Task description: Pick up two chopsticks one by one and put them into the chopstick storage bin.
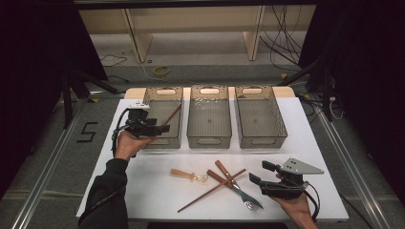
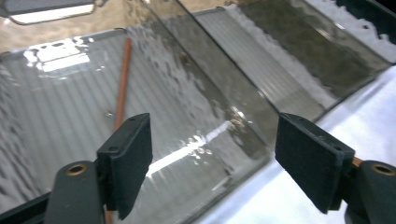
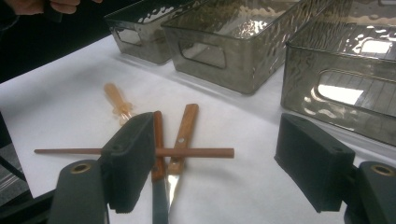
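At left of centre in the high view, the left tool [image 1: 160, 128] hangs over the near end of the left bin [image 1: 176, 98], a smoky, rippled translucent plastic tub with cut-out handles. Its jaws stand apart, holding nothing; the left gripper view shows flat black pads either side of the bin's ribbed floor. One slim reddish-brown chopstick [image 1: 172, 114] lies aslant inside that bin, seen again in the left gripper view [image 2: 123, 81]. Two matching bins, the middle bin [image 1: 208, 138] and the right bin [image 1: 281, 119], stand beside it in a row across the upper centre of the white worktop [image 1: 143, 186].

Lower centre, an amber translucent-handled utensil [image 1: 184, 174] lies just left of a crossed heap: a second chopstick [image 1: 210, 191] lying over a wooden-handled fork [image 1: 248, 201] and another wooden-handled piece [image 1: 216, 176], all touching.

Lower right, the right tool [image 1: 255, 172], bearing a grey triangular plate, is held just beside the heap. Its jaws are apart and empty, per the right gripper view [image 3: 215, 163].
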